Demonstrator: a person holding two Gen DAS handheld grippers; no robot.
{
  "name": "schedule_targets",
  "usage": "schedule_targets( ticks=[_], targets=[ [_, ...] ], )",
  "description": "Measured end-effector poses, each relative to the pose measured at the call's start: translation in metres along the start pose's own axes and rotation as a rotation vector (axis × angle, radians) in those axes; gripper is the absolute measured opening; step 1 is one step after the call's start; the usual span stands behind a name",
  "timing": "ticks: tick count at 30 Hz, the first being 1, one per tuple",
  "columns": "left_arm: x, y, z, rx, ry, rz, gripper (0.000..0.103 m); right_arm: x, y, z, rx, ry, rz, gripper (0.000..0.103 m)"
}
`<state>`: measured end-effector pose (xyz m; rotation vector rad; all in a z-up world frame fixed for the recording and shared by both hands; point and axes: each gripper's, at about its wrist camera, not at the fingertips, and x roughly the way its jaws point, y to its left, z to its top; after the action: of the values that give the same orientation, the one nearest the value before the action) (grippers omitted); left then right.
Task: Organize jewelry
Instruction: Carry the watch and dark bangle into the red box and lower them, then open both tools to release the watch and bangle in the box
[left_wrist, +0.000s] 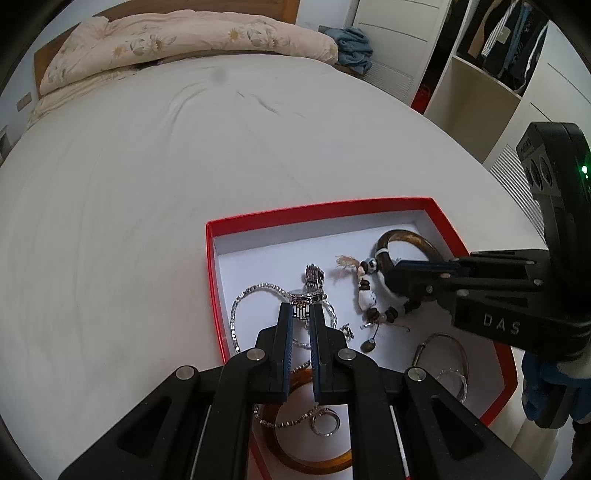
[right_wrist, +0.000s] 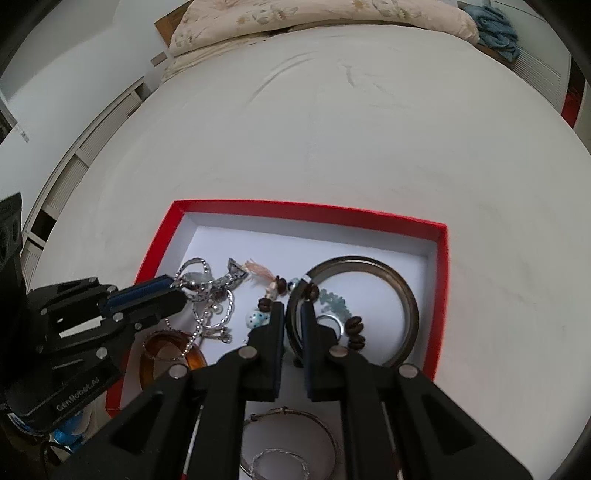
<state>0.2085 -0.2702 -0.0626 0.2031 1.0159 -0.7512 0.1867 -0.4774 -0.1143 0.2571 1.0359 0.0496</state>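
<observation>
Red box (left_wrist: 214, 258) holds watch (left_wrist: 304, 297), bangles, beaded bracelet (left_wrist: 367, 295).

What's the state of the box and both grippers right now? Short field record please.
surface: white bed sheet
box: red box, lid off, white inside
contents: dark bangle, amber bangle, watch, silver chain, beaded bracelet, thin silver bangle, small rings
left gripper: closed on the watch band
right gripper: closed on the dark bangle's rim
loose outside box: nothing seen
</observation>
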Motion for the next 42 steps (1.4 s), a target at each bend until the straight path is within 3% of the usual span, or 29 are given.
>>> schedule_targets(
  ticks=[15,17,22,30,42],
  targets=[
    [0.005,0.003,-0.011,-0.01,0.031,0.017,0.009,-0.002,-0.001,-0.004,0.008,0.007,-0.014,0.012],
    [0.004,0.003,-0.012,-0.007,0.033,0.021,0.011,-0.002,-0.002,-0.005,0.012,0.008,-0.019,0.016],
    [0.0,0.006,-0.013,-0.011,0.03,0.028,0.027,-0.007,-0.001,-0.008,0.012,-0.003,-0.032,0.029],
    [-0.006,-0.001,-0.014,0.001,0.023,0.031,0.04,-0.02,-0.002,-0.014,0.021,-0.016,-0.06,0.036],
    [-0.021,-0.001,-0.012,0.001,-0.014,0.083,0.042,-0.048,-0.004,-0.023,0.047,-0.053,-0.115,0.038]
  ],
)
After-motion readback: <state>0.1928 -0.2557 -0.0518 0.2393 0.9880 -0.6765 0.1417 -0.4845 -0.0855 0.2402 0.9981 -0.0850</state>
